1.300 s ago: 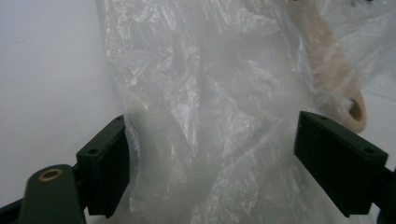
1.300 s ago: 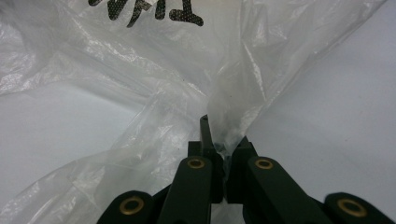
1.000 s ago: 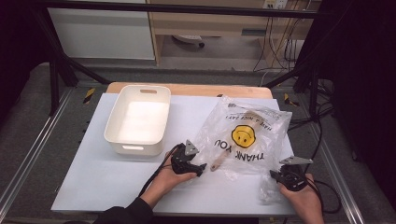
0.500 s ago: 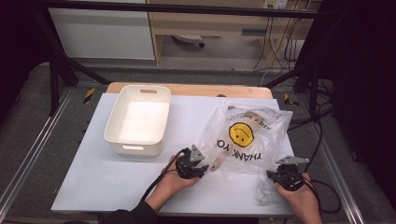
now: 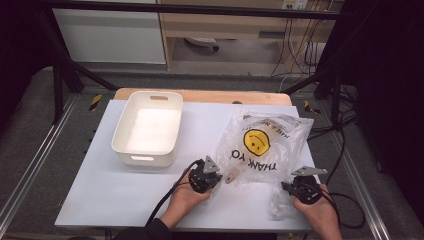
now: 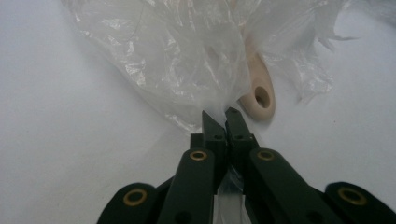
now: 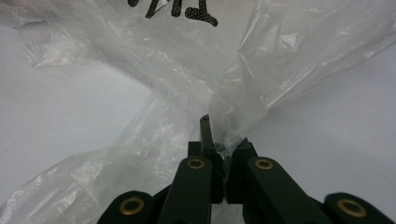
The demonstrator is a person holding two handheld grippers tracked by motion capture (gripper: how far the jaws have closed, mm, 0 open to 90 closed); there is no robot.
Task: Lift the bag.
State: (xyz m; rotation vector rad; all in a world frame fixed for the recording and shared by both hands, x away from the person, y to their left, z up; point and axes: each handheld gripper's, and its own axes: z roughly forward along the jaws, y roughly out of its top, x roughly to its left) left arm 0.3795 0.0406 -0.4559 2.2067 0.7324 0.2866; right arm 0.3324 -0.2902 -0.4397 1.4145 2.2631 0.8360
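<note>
— Where was the bag?

— The clear plastic bag (image 5: 262, 150) lay crumpled on the white table (image 5: 100, 190), toward its right half, with a yellow smiley face and black lettering on top. Its near edge reached almost to the table's front, and a loose tail of film trailed down by the right hand.

— And what had hold of it?

— Both grippers. The left gripper (image 6: 223, 122) had just been closing its jaws, and they stood pressed together on a fold of the film at the bag's near-left corner; in the left gripper view the plastic bunched up right out of the tips. The right gripper (image 7: 219, 137) was clamped as well, pinching a gathered twist of film at the bag's near-right edge.

— Anything inside the bag?

— A pale wooden handle (image 6: 258, 93) with a hole in its rounded end poked out from under the film, resting on the table just beside the left gripper's tips. The rest of it was veiled by the plastic, so I couldn't tell what kind of utensil it was.

— What else stood around?

— A white plastic tub (image 5: 148, 129) with cut-out grips sat on the table's left half, well apart from the bag. Behind the table ran a wooden board (image 5: 210, 96).
</note>
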